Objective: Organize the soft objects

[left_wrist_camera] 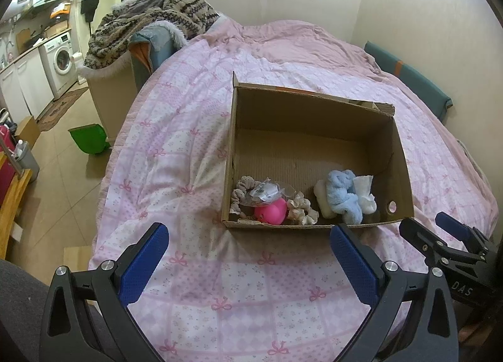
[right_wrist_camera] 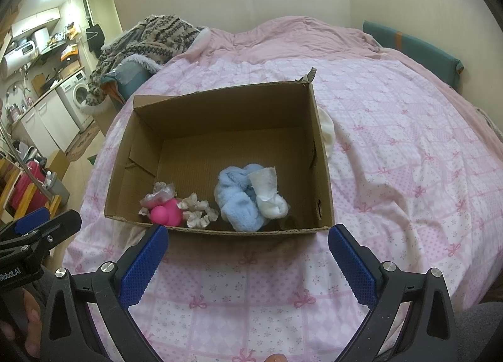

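Both grippers empty, fingers wide apart: left gripper (left_wrist_camera: 248,261) and right gripper (right_wrist_camera: 248,263) hover over the pink quilt (left_wrist_camera: 195,283), just short of the cardboard box (right_wrist_camera: 323,173). Inside box, against its near wall: pink toy (right_wrist_camera: 166,211), scrunchies (right_wrist_camera: 199,215), blue fleece (right_wrist_camera: 235,201), white sock (right_wrist_camera: 270,198).

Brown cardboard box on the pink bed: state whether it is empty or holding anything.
Holding things. The brown cardboard box is open-topped; a fluffy blue cloth and a pink rubber toy lie near its front wall.
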{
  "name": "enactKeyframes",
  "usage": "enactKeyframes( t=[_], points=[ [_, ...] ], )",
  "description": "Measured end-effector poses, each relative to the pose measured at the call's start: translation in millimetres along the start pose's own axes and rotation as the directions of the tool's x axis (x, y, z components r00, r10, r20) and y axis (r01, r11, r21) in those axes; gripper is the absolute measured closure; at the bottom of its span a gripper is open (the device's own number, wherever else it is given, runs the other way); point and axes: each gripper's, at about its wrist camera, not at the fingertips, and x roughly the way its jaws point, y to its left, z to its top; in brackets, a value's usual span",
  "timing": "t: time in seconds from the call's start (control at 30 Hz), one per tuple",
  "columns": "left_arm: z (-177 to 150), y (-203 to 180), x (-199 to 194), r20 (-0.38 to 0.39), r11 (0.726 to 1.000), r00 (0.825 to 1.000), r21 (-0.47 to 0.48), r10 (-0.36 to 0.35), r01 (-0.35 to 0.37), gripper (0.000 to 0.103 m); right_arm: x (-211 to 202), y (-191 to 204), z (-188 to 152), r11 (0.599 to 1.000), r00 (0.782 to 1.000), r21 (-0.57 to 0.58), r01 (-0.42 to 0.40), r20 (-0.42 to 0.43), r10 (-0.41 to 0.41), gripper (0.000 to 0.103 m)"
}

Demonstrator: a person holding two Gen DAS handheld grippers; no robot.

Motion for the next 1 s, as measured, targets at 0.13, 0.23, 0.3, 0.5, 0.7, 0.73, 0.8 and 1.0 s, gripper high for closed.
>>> enactKeyframes(
  t=[0.13, 0.23, 0.3, 0.5, 0.7, 0.73, 0.8, 1.0],
  points=[
    [0.0, 0.2, 0.0, 0.0, 1.0, 1.0, 0.0, 0.0, 0.0, 0.0, 0.0, 0.2, 0.0, 1.0, 1.0, -0.001, 0.0, -0.001, 0.0, 0.0],
    [0.1, 0.0, 0.0, 0.0, 1.0, 1.0, -0.001, -0.001, 0.001, 0.001, -0.1, 0.3, -0.1, 1.0, 1.0, -0.001, 0.0, -0.001, 0.0, 0.0],
    [0.2, 0.2, 0.0, -0.001, 1.0, 1.0, 0.0, 0.0, 0.0, 0.0, -0.2, 0.4, -0.1, 1.0, 1.0, -0.001, 0.0, -0.001, 0.0, 0.0],
    [-0.6, -1.5, 0.5, -0.003, 1.0, 1.0, 0.002, -0.001, 0.001, 0.0, -0.4, 0.6, 0.0, 1.0, 1.0, 0.001, 0.0, -0.003, 0.0, 0.0],
    [-1.3, -1.5, 1.0, -0.005, 1.0, 1.0, -0.001, -0.007, 0.007, 0.0, -0.3, 0.2, 0.0, 1.0, 1.0, 0.0, -0.001, -0.004, 0.001, 0.0],
    [-1.7, -2.7, 1.1, -0.005, 1.0, 1.0, 0.0, -0.006, 0.006, 0.0, -0.4, 0.1, -0.1, 1.0, 1.0, 0.0, -0.002, -0.004, 0.002, 0.0],
    [-2.3, -2.9, 1.0, -0.002, 1.0, 1.0, 0.006, 0.006, -0.006, 0.0, 0.7, -1.1, -2.0, 1.0, 1.0, 0.003, -0.008, -0.007, 0.008, 0.0],
    [-3.8, -2.4, -0.4, 0.005, 1.0, 1.0, -0.005, -0.001, 0.001, 0.0, 0.7, -3.7, -5.3, 1.0, 1.0, 0.011, -0.015, -0.009, 0.015, 0.0]
  ],
)
